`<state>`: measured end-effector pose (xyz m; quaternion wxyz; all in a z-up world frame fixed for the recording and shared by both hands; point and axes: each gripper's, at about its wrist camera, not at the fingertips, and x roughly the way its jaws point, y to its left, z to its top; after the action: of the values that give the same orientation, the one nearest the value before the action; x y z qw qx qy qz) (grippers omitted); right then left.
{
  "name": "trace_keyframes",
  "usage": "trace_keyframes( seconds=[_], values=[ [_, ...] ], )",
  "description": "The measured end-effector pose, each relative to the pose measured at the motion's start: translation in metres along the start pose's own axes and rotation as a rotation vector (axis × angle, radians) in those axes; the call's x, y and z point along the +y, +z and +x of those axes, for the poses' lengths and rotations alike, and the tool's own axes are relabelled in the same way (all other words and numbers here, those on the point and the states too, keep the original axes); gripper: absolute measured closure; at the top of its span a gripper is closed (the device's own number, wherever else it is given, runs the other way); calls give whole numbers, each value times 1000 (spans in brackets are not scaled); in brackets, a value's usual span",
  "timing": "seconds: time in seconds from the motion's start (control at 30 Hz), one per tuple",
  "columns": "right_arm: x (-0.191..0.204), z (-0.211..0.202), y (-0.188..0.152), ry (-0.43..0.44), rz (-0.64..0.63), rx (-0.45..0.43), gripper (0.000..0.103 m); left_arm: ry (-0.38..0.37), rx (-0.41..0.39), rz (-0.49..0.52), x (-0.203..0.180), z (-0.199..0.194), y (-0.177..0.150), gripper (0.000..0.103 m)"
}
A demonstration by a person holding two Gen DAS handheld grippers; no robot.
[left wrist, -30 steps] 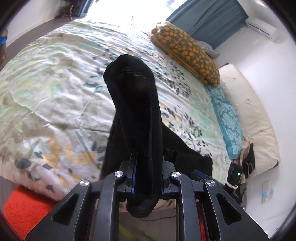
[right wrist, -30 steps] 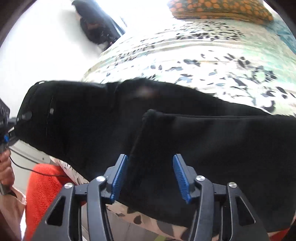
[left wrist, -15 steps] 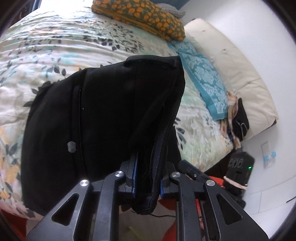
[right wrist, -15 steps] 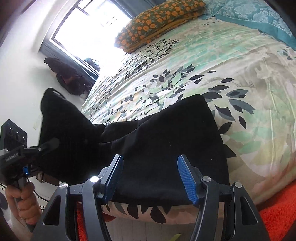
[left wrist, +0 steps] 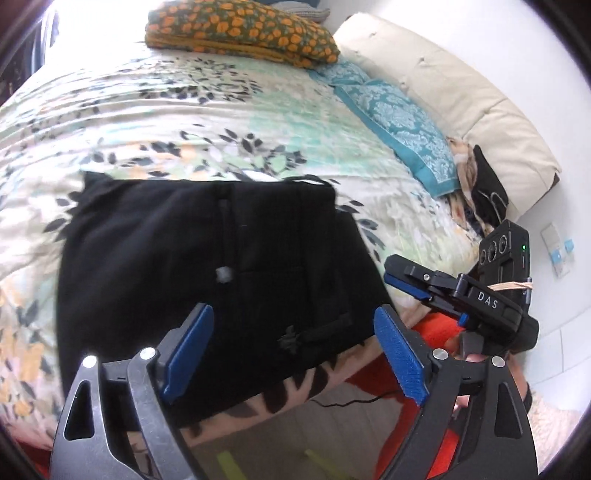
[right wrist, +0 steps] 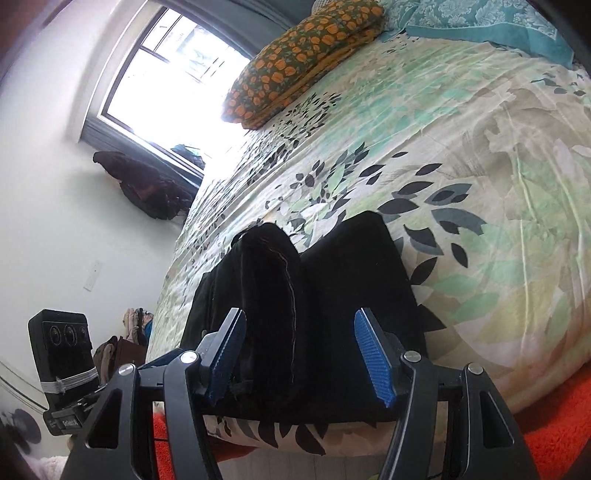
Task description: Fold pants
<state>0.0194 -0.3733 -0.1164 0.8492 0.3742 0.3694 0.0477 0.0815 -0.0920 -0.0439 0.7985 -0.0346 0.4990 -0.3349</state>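
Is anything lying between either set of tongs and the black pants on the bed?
Nothing visible does. The left tongs have just opened and hang over the folded pants with only air between. The right tongs are open around the pants' near edge. The bedspread around is bare.

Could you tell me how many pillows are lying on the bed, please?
2: an orange-flowered pillow at the far end of the bed, and a teal patterned pillow beside it, against the cream headboard. Others may be outside the views.
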Motion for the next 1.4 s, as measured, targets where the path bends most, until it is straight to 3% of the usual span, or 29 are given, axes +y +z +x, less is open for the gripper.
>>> trace_keyframes(
  seconds=[0.13, 0.2, 0.27, 0.33, 0.37, 0.43, 0.47, 0.5, 0.63, 0.77, 0.97, 1.1, 1.2, 1.4],
  values=[
    [2, 29, -12, 46, 22, 124, 39, 54, -42, -131, 55, -34, -24, 13],
    [3, 40, -16, 72, 68, 155, 18, 83, -73, -179, 73, -45, -33, 13],
    [11, 47, -16, 76, 52, 157, 7, 154, -94, -160, 77, -48, -40, 13],
    [23, 56, -17, 59, -7, 176, 5, 235, -102, -113, 76, -48, -44, 13],
    [30, 63, -19, 17, -49, 202, 7, 264, -105, -97, 77, -46, -47, 13],
    [43, 75, -26, -91, -161, 240, 57, 292, -102, -83, 77, -41, -50, 13],
    [48, 77, -29, -116, -192, 245, 71, 293, -99, -87, 79, -41, -52, 13],
    [52, 74, -30, -133, -203, 223, 78, 291, -98, -94, 81, -40, -53, 13],
    [77, 42, -26, -113, -270, 105, 82, 292, -112, -118, 86, -44, -53, 13],
    [72, 15, -14, -127, -236, 6, 83, 296, -122, -108, 84, -45, -52, 13],
    [7, 22, -14, -208, -44, 61, 83, 345, -99, -3, 64, -27, -52, 13],
    [22, 21, -10, -232, -120, 46, 83, 398, -79, 79, 48, -11, -50, 13],
    [15, 21, -9, -220, -91, 52, 83, 451, -57, 130, 40, -4, -51, 13],
    [16, 25, -11, -241, -107, 53, 82, 476, -33, 130, 44, -4, -54, 13]
  ],
)
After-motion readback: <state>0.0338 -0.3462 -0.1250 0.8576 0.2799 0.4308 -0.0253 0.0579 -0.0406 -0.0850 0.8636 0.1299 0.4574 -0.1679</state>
